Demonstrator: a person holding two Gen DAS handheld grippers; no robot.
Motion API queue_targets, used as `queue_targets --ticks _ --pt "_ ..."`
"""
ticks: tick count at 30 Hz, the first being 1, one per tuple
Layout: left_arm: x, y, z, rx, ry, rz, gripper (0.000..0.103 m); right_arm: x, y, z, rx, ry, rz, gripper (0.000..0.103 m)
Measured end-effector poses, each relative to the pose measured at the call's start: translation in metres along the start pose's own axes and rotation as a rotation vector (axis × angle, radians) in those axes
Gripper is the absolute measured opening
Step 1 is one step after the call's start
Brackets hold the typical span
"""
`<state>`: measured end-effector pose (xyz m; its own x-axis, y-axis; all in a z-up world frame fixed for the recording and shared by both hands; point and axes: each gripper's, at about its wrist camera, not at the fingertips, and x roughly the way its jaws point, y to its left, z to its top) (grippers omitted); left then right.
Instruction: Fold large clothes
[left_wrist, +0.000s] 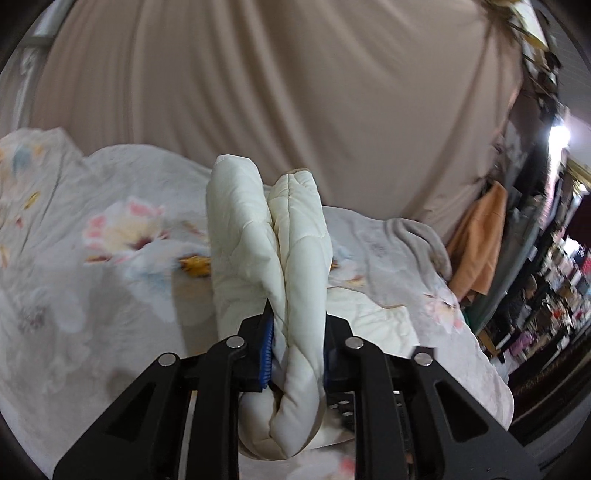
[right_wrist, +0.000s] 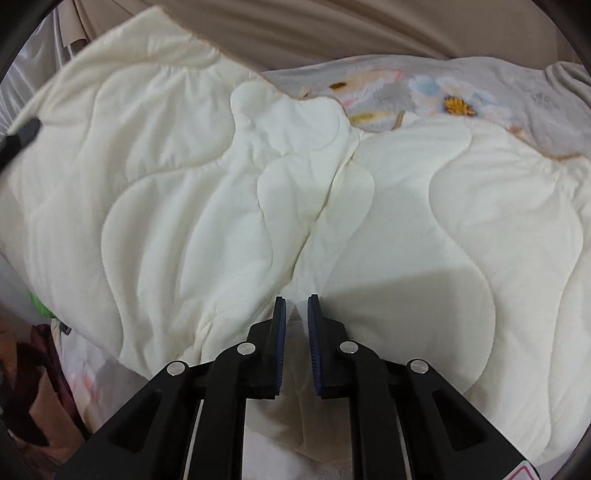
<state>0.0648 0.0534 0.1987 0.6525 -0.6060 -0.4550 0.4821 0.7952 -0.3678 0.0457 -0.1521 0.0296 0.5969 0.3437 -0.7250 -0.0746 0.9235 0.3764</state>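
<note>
Our left gripper (left_wrist: 297, 328) is clamped on a doubled fold of the cream quilt (left_wrist: 273, 236), which stands up between its jaws above the floral bedspread (left_wrist: 110, 236). Our right gripper (right_wrist: 296, 314) has its jaws narrow, pinching a ridge of the same quilt (right_wrist: 221, 192) where two puffed sections meet. From that side the quilt lies spread across the bed, the bedspread (right_wrist: 436, 92) showing beyond its far edge. A beige curtain (left_wrist: 277, 92) hangs behind.
</note>
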Motion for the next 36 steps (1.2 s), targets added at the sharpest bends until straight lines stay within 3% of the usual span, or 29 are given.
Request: queue_targets --ticks 8,12,21,25,31,36 --pt "0.058 -0.088 -0.008 0.175 0.083 -0.097 0.017 0.014 -0.009 -0.006 0.071 -0.008 0.088 0.002" --pt "0.103 -0.123 -0.022 0.241 0.147 -0.086 0.017 -0.011 -0.026 -0.020 0.170 -0.056 0.158 0.001" --pt "0.177 -0.164 -0.061 0.295 0.291 -0.063 0.017 -0.093 -0.095 -0.078 0.322 -0.195 0.040 0.002" --pt "0.205 -0.177 -0.086 0.329 0.335 -0.028 0.017 -0.113 -0.118 -0.090 0.381 -0.233 0.003 0.009" --pt "0.227 -0.182 -0.122 0.370 0.385 -0.005 0.019 -0.136 -0.132 -0.093 0.422 -0.307 -0.024 0.009" --pt "0.207 -0.180 -0.113 0.352 0.342 -0.073 0.029 -0.157 -0.142 -0.066 0.406 -0.372 -0.005 0.011"
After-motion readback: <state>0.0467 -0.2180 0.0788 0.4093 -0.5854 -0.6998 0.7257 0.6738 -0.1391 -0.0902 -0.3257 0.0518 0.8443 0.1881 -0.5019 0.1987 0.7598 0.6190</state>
